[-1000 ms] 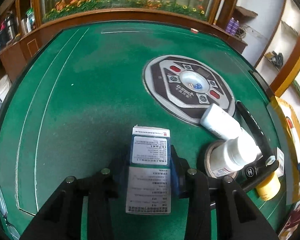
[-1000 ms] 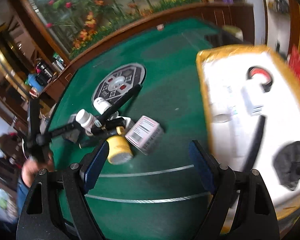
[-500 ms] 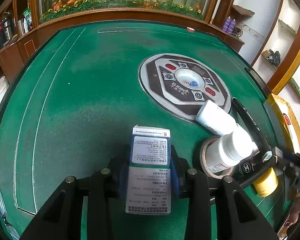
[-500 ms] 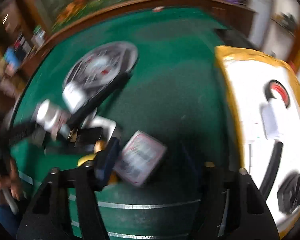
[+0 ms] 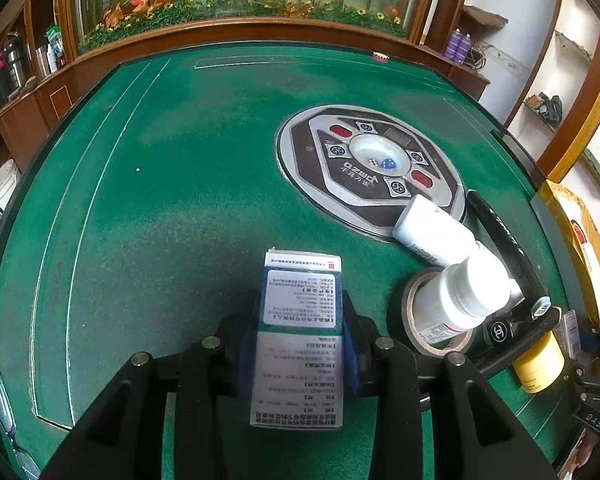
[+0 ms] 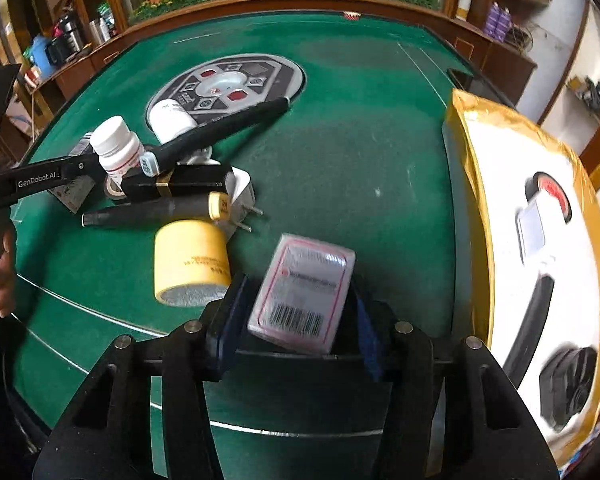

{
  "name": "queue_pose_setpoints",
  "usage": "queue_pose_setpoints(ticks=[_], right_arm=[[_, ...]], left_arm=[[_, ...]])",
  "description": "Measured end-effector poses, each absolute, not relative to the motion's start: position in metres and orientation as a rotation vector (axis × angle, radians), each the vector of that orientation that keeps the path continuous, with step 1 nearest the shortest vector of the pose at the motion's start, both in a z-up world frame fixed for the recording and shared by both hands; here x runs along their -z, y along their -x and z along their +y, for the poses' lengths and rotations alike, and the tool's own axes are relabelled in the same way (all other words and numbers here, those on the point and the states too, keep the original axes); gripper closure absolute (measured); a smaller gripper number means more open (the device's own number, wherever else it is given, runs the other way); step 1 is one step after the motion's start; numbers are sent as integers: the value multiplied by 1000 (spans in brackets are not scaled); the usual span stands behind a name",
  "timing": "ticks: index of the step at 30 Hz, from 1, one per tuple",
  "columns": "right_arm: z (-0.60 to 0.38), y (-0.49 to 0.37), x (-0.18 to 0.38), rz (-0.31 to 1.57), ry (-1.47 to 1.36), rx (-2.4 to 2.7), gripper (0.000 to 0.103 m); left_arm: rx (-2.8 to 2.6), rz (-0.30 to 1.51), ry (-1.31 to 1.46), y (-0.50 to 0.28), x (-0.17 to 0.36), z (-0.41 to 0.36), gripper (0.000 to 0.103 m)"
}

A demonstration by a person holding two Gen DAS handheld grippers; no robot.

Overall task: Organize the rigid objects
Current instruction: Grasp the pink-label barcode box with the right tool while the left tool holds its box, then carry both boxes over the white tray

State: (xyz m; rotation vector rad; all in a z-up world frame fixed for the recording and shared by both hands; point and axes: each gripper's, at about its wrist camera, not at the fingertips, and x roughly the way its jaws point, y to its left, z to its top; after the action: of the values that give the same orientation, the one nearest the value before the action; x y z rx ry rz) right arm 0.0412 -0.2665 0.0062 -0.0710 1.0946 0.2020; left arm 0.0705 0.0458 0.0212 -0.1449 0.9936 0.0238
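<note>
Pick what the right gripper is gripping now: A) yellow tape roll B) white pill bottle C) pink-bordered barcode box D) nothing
C: in the right wrist view the right gripper has its blue pads against both sides of the pink-bordered barcode box, while the yellow tape roll lies free beside it.

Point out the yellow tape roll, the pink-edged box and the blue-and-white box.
yellow tape roll (image 6: 191, 266), right wrist view, outer side.
pink-edged box (image 6: 302, 294), right wrist view, barcode face.
blue-and-white box (image 5: 298, 344), left wrist view, printed top face.

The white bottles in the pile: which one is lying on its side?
The capless-looking white bottle nearest the round grey panel lies flat. The other white bottle, with red-and-white label, stands upright inside a tape roll.
</note>
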Motion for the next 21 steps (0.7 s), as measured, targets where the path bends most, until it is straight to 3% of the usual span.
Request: queue_pose_setpoints(ticks=[3,5,21], right_arm=[[-269,-38,-5,1076,28,-212,54],[-270,-36,-3,1053,31,-186,69],[-272,-30,1,1006,-8,-158,67]], left_arm=[[-26,993,142,-70,-22,45,67],[-26,990,139,-70,-21,45,67],[-46,959,61,-66,-18,34,68]])
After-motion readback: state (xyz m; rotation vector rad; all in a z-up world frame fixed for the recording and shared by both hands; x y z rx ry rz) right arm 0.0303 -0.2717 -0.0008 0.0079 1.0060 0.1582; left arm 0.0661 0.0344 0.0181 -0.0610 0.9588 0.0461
